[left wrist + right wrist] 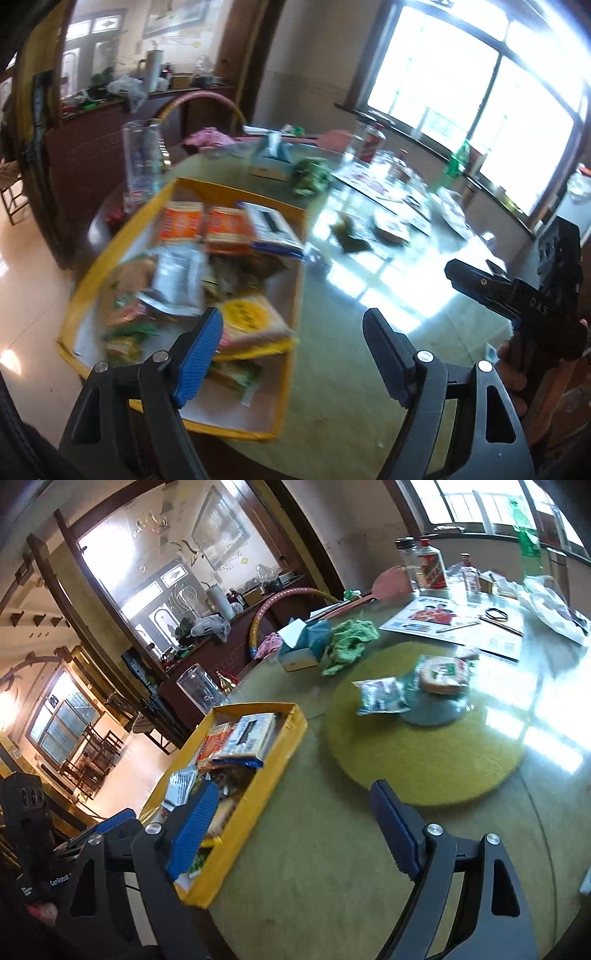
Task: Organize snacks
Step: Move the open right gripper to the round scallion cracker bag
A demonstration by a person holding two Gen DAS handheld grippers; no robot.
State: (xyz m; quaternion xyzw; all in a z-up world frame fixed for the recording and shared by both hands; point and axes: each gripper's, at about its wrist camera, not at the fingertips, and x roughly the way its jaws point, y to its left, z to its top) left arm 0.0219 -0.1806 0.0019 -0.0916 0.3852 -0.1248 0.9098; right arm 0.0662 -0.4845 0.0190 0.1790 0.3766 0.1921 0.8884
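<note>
Both the left gripper (pixel 291 328) and right gripper (pixel 291 805) hang empty, jaws wide apart, beside a yellow tray (pixel 258 794) packed with snack packets (pixel 221 225). Two stray packets (pixel 380 696) lie on the green mat (pixel 424 760) mid-surface; collecting them looks the next reach.

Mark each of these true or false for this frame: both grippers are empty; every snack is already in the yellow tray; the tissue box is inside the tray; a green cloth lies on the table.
1. Both grippers are empty. True: the left gripper and right gripper stand open with nothing between them.
2. Every snack is in the yellow tray. False: two snack packets lie on the round green mat.
3. The tissue box is inside the tray. False: it stands on the table beyond it.
4. A green cloth lies on the table. True.
</note>
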